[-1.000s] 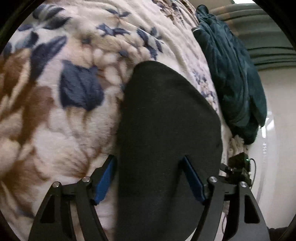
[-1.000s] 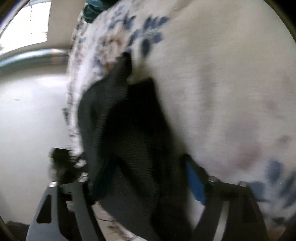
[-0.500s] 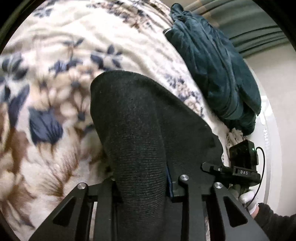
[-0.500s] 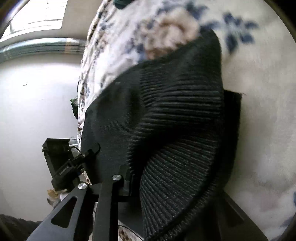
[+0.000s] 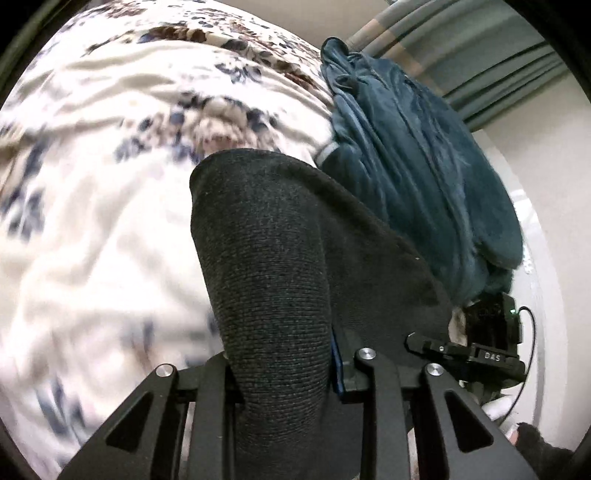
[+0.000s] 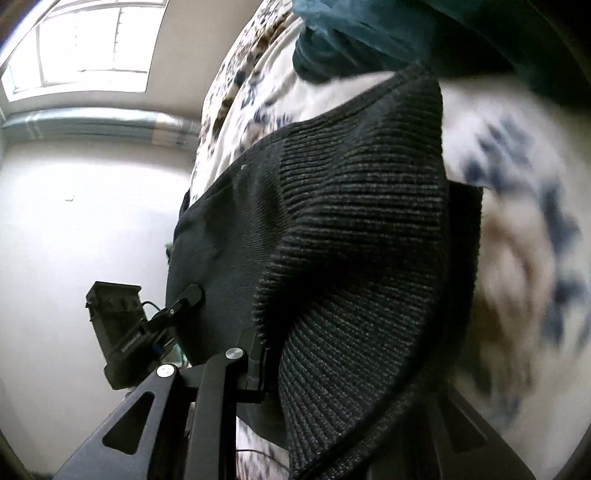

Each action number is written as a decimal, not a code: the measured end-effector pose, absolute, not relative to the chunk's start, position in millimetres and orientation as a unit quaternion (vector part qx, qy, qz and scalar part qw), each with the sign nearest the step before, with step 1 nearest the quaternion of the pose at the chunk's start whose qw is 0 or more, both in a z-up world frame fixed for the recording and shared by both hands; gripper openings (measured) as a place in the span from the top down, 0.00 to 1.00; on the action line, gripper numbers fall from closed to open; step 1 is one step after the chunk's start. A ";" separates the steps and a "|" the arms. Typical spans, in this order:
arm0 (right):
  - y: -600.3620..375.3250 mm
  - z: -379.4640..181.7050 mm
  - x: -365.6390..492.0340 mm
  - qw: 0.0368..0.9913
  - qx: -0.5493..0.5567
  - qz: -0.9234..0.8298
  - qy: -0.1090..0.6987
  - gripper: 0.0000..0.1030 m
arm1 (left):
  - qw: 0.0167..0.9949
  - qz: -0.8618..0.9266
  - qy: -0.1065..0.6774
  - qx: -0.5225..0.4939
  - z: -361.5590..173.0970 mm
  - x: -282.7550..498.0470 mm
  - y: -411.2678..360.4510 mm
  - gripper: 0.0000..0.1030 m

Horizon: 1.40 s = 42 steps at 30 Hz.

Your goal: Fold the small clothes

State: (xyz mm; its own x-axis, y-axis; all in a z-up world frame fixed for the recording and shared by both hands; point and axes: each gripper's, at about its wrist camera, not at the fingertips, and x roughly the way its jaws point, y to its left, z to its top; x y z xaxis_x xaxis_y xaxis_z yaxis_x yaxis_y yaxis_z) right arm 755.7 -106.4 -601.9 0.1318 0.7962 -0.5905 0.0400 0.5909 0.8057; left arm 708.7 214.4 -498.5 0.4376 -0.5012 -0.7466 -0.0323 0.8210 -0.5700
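Note:
A dark grey knitted garment (image 5: 280, 266) hangs stretched between both grippers above a floral blanket (image 5: 92, 184). My left gripper (image 5: 280, 373) is shut on one edge of the garment; the cloth drapes over its fingers. My right gripper (image 6: 332, 369) is shut on the ribbed edge of the same garment (image 6: 351, 229), which hides its right finger. The garment is lifted, its far end near the blanket.
A crumpled teal fleece cloth (image 5: 424, 177) lies on the blanket beyond the garment; it also shows in the right wrist view (image 6: 369, 33). Grey-green curtains (image 5: 480, 62), a white wall and a window (image 6: 85, 44) lie past the bed's edge.
Both grippers closed on the knitted garment and lifted it off the blanket. The view has swung toward the teal cloth and the curtains.

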 end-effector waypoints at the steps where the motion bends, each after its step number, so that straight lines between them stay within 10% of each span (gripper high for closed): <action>1: -100.6 -606.2 772.2 0.669 0.349 0.277 0.595 0.79 | 0.806 -0.144 0.516 -0.251 -506.9 728.3 217.9 0.78; 12: -107.3 -628.8 809.2 0.708 0.211 0.180 0.649 0.44 | 0.774 -0.107 0.577 -0.238 -573.0 757.7 240.5 0.44; 19: -147.5 -619.1 755.3 0.746 0.104 0.098 0.651 0.44 | 0.799 -0.032 0.566 -0.200 -546.8 712.3 238.2 0.26; 23: -144.2 -587.1 725.0 0.779 0.042 0.035 0.625 0.00 | 0.819 0.012 0.561 -0.123 -526.0 685.2 210.3 0.08; 42: -89.4 -367.8 603.8 0.860 -0.025 -0.050 0.507 0.00 | 0.864 0.050 0.500 -0.031 -350.8 565.3 122.1 0.05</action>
State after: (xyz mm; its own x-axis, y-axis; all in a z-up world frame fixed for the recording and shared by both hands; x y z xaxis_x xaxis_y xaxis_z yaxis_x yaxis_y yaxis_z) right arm 603.8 -89.4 -367.8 0.4803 -0.1111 -0.8700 0.0604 0.9938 -0.0936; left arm 565.3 122.1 -350.8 0.4945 0.0560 -0.8674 -0.1183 0.9930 -0.0033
